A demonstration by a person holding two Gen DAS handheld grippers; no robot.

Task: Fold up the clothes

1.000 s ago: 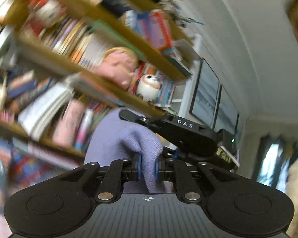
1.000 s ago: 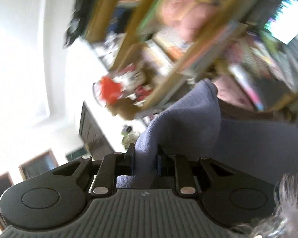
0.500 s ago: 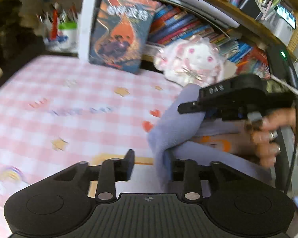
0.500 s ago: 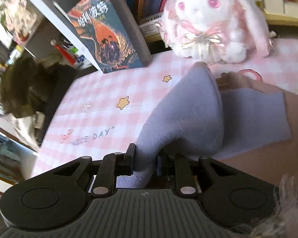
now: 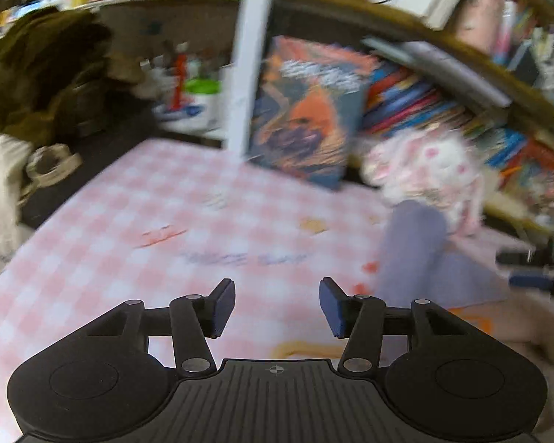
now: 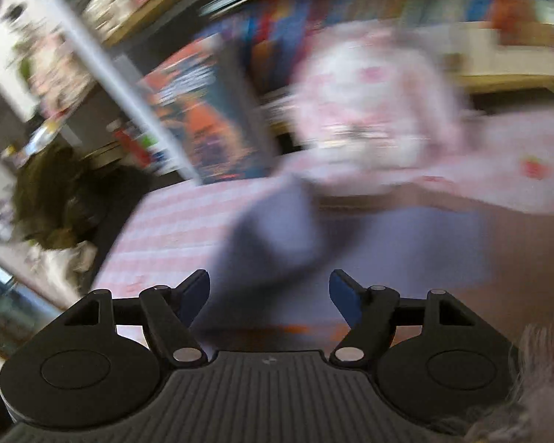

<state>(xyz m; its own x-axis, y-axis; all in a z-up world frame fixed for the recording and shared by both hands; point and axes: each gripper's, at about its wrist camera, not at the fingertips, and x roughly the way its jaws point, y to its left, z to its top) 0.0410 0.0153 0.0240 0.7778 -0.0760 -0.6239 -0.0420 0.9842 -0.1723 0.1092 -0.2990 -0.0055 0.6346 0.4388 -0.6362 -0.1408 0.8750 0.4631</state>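
Left gripper (image 5: 277,306): fingers spread, just opening, nothing between them, over bare pink checked desk (image 5: 136,243). Right gripper (image 6: 269,295): fingers spread wide, just opened; lilac garment (image 6: 277,236) lies between, pads not pressing. Garment sits nr desk's far edge, by plush rabbit (image 5: 428,170).

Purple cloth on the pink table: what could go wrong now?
1. The cloth stands in a peak, with both tongs open, so it may flop crooked and spoil the fold.
2. The right tongs sit close behind it and could snag it.
3. The plush bunny is right behind the cloth; a wide swing might knock it.
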